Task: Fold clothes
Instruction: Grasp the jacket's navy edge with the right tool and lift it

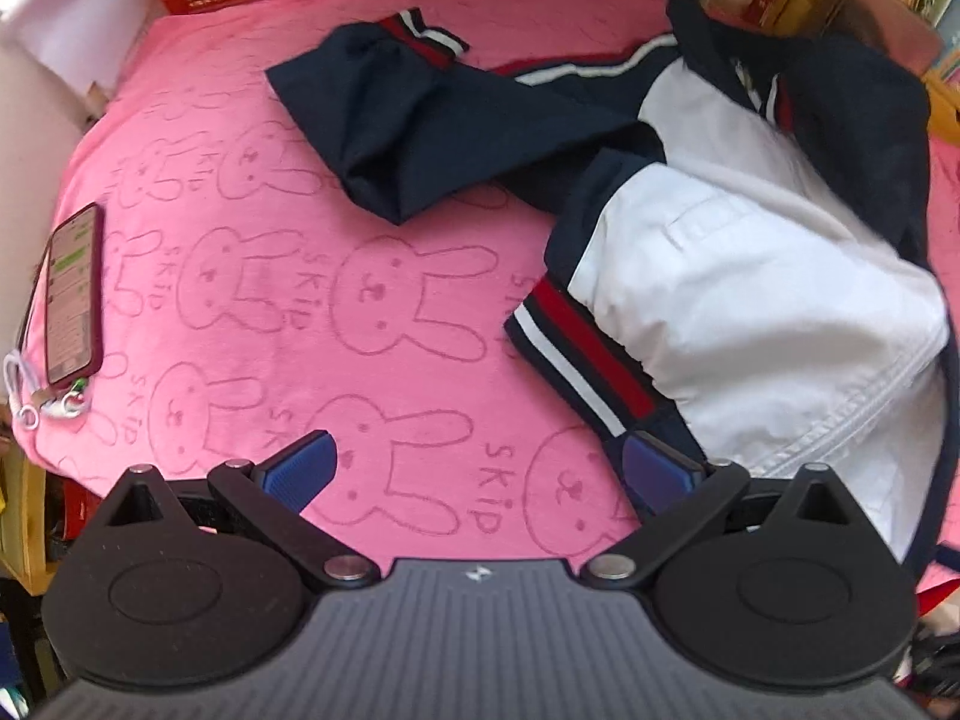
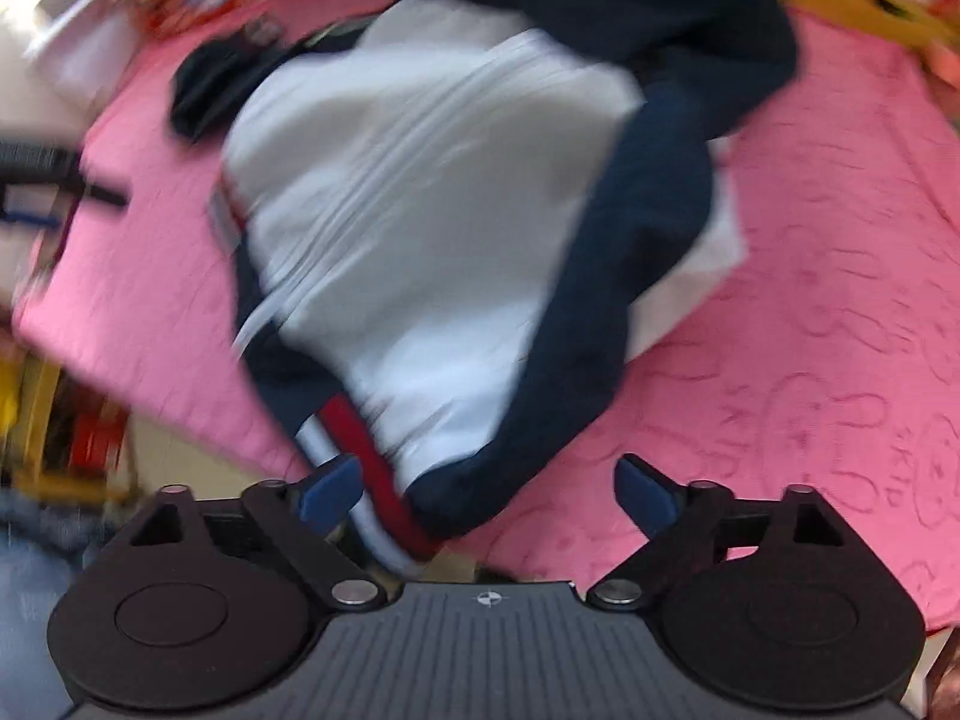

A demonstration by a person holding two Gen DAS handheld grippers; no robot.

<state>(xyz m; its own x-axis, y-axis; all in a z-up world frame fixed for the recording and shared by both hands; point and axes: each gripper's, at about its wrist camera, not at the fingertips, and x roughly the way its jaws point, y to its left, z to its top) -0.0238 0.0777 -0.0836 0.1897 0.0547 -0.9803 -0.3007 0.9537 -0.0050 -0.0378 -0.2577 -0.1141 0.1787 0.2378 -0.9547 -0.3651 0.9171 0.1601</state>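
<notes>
Nearest, both sets of fingers stand wide and hold nothing: the left gripper (image 1: 477, 468) over bare pink blanket (image 1: 240, 300), the right gripper (image 2: 489, 495) over the striped hem (image 2: 372, 462). The jacket (image 1: 750, 276) lies bunched on the right, its sleeve (image 1: 420, 120) sprawled farther off — a careless pinch could catch blanket too, or drag the phone (image 1: 75, 294) off the left edge.
</notes>
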